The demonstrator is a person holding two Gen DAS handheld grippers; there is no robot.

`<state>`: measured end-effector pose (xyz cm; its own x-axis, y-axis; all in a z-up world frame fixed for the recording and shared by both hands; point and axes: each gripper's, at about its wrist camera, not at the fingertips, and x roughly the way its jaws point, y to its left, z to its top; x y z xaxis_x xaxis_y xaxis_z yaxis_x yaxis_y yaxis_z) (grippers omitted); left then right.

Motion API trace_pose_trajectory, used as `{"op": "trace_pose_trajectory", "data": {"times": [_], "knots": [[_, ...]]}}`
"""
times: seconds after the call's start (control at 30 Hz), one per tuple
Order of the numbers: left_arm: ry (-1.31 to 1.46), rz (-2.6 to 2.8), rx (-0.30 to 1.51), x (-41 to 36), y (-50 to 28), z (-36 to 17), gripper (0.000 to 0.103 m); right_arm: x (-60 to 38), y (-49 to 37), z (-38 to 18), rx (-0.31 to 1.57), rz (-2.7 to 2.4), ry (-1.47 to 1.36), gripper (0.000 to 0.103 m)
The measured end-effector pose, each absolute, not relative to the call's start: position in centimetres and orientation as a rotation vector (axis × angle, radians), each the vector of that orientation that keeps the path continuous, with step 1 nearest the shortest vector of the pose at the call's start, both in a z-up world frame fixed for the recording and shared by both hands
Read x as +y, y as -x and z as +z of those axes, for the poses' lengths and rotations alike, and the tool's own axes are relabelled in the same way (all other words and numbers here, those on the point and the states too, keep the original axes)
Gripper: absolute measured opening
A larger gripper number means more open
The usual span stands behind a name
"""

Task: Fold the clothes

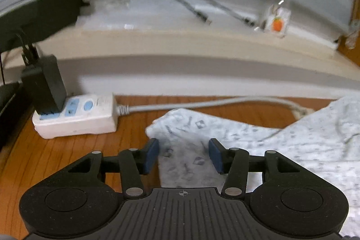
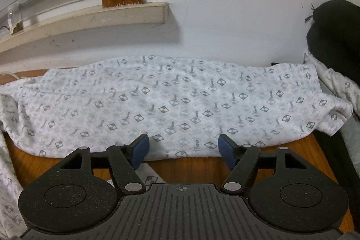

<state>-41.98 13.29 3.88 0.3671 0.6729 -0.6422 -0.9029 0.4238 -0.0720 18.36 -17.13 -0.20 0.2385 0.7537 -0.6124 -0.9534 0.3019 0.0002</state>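
Observation:
A white garment with a grey diamond print [image 2: 180, 105] lies spread across the wooden table [image 2: 191, 170], reaching the wall. My right gripper [image 2: 183, 149] is open, its blue pads [image 2: 140, 150] hovering over the garment's near hem with nothing between them. In the left wrist view a corner flap of the same garment [image 1: 184, 138] points toward the power strip. My left gripper [image 1: 183, 155] is open, its blue pads [image 1: 151, 154] on either side of that flap, not closed on it.
A white power strip [image 1: 76, 117] with a black adapter [image 1: 45, 84] and grey cable [image 1: 213, 105] sits left on the table. A beige window ledge [image 1: 180, 42] with wires runs behind. A black bag [image 2: 335, 37] stands at the right, more printed cloth [image 2: 9, 183] at left.

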Motion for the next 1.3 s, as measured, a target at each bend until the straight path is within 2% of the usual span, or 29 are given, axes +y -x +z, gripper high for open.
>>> {"op": "trace_pose_trajectory", "data": {"times": [0.07, 0.1, 0.17, 0.33, 0.43, 0.5, 0.67, 0.73, 0.87, 0.97, 1.13, 1.27, 1.3], "knots": [[0.474, 1.039, 0.573, 13.6, 42.0, 3.3, 0.03, -17.1, -18.5, -0.2, 0.572, 1.218, 0.412, 0.068], [0.467, 1.026, 0.566, 13.4, 42.0, 3.3, 0.01, -17.1, -18.5, -0.2, 0.572, 1.218, 0.412, 0.068], [0.423, 1.034, 0.548, 12.5, 42.4, 4.0, 0.005, -17.2, -18.2, -0.2, 0.564, 1.213, 0.421, 0.068], [0.373, 1.136, 0.474, 12.4, 47.8, 8.1, 0.004, -17.9, -16.7, 0.1, 0.526, 1.226, 0.474, 0.068], [0.344, 1.182, 0.57, 12.8, 49.5, 8.5, 0.006, -18.7, -15.2, 0.4, 0.53, 1.281, 0.479, 0.068], [0.333, 1.204, 0.59, 12.4, 49.8, 8.5, 0.023, -19.4, -15.1, 1.0, 0.516, 1.28, 0.468, 0.068], [0.324, 1.15, 0.535, 9.2, 48.5, 8.5, 0.028, -20.9, -14.7, 2.6, 0.484, 1.278, 0.439, 0.068], [0.297, 1.093, 0.524, 7.8, 46.1, 8.6, 0.041, -21.7, -14.6, 3.3, 0.472, 1.276, 0.432, 0.068], [0.251, 0.94, 0.512, 5.2, 39.8, 8.5, 0.044, -24.7, -16.3, 3.7, 0.511, 1.252, 0.448, 0.068], [0.208, 0.811, 0.508, 3.1, 34.1, 8.5, 0.057, -27.3, -17.0, 3.4, 0.546, 1.253, 0.456, 0.068], [0.186, 0.62, 0.546, 0.8, 25.5, 6.3, 0.058, -29.7, -16.9, 2.5, 0.618, 1.303, 0.425, 0.067], [0.193, 0.565, 0.578, 0.2, 22.7, 3.6, 0.058, -28.9, -16.2, 1.3, 0.634, 1.323, 0.44, 0.067], [0.198, 0.564, 0.582, 0.2, 22.6, 3.1, 0.058, -28.6, -16.2, 1.1, 0.644, 1.335, 0.438, 0.062]]}}
